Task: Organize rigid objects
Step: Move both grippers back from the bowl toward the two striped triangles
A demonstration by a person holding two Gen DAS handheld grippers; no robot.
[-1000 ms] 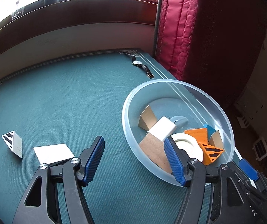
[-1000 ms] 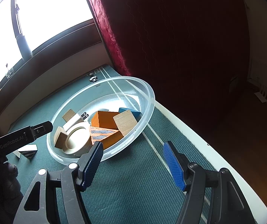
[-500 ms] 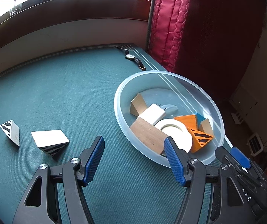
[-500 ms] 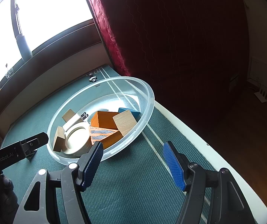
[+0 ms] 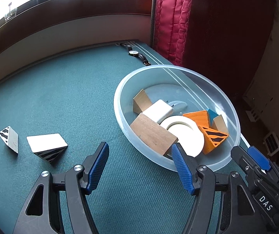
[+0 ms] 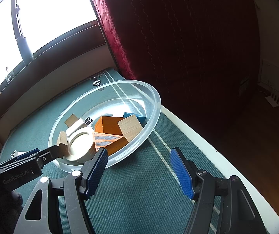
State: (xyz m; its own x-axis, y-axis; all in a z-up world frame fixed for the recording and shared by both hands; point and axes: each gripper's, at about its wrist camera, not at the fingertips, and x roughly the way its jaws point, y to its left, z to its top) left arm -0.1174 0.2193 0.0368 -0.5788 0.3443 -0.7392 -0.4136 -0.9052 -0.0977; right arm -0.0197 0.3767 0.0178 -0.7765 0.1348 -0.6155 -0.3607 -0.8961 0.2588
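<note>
A clear plastic bowl [image 5: 119,89] stands on the green table near its right edge. It holds wooden blocks [image 5: 153,134], a white charger [image 5: 160,110], a white tape roll [image 5: 186,134], orange blocks [image 5: 198,117] and a blue block [image 5: 211,114]. Two zebra-striped wedges lie on the cloth to the left, a small one [image 5: 9,141] and a larger one [image 5: 46,145]. My left gripper [image 5: 140,163] hangs open over bare cloth between the larger wedge and the bowl. My right gripper [image 6: 139,167] stands open just in front of the bowl [image 6: 155,105], nothing between its pads.
A wristwatch [image 5: 136,54] lies at the table's far edge. A red curtain [image 5: 170,19] hangs behind the bowl. The table's right edge [image 6: 207,142] runs close beside the bowl, with the floor below. Both grippers [image 5: 248,156] [image 6: 43,152] sit close together.
The left wrist view has shifted slightly, so the bowl and wedges sit a little higher and the larger wedge shows its striped side. The right gripper has kept still. Nothing was gripped or released.
</note>
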